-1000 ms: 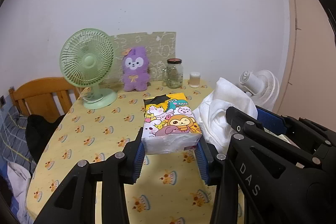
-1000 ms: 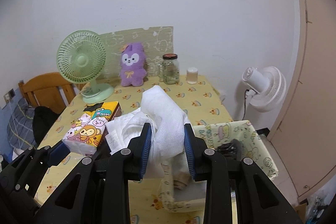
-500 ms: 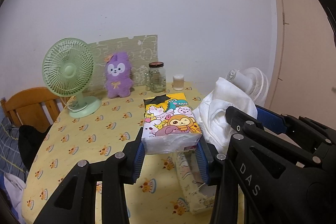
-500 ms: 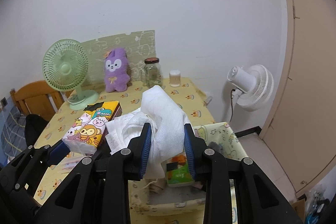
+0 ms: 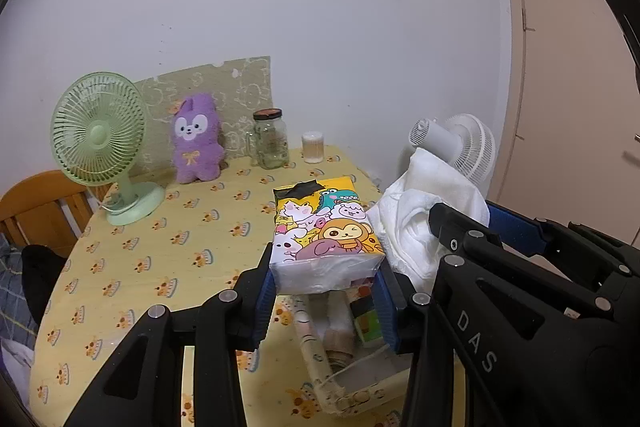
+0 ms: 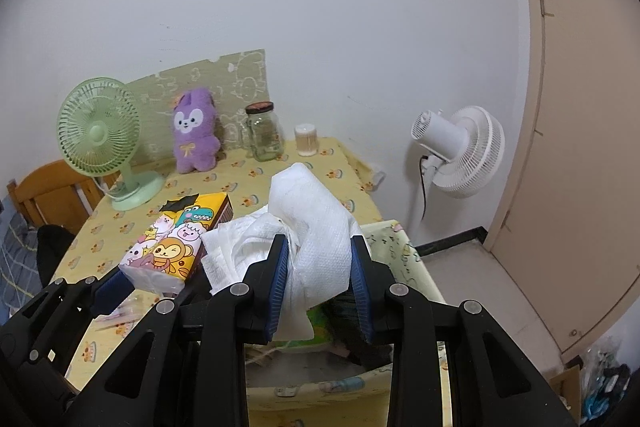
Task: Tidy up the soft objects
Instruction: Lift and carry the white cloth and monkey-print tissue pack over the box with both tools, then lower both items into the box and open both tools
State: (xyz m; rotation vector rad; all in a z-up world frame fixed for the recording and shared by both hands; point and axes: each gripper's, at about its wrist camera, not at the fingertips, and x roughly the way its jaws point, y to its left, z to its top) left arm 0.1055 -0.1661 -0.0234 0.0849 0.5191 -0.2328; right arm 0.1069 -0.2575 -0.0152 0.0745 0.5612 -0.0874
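Both jaws are clamped on a load: your left gripper point(image 5: 326, 291) pinches the near end of the cartoon-printed tissue pack point(image 5: 324, 231), and your right gripper point(image 6: 320, 287) squeezes the bunched white cloth point(image 6: 316, 227) between its blue pads.

Each item hangs clear of the worktop point(image 5: 160, 247), side by side, the cloth at 3 o'clock of the pack in the left wrist view. Gripping the pack across its short end keeps it level and its printed face up — a sensible hold for a soft pack that would sag if held by a corner.

Directly under both loads, at 6 o'clock, sits the open fabric bin point(image 6: 392, 243), already holding a few items that are too hidden to name. Judged from this alignment, you are positioned to lower and release into it.

The purple plush point(image 5: 197, 139) stands at 11 o'clock against the wall, untouched — likely the next soft item.
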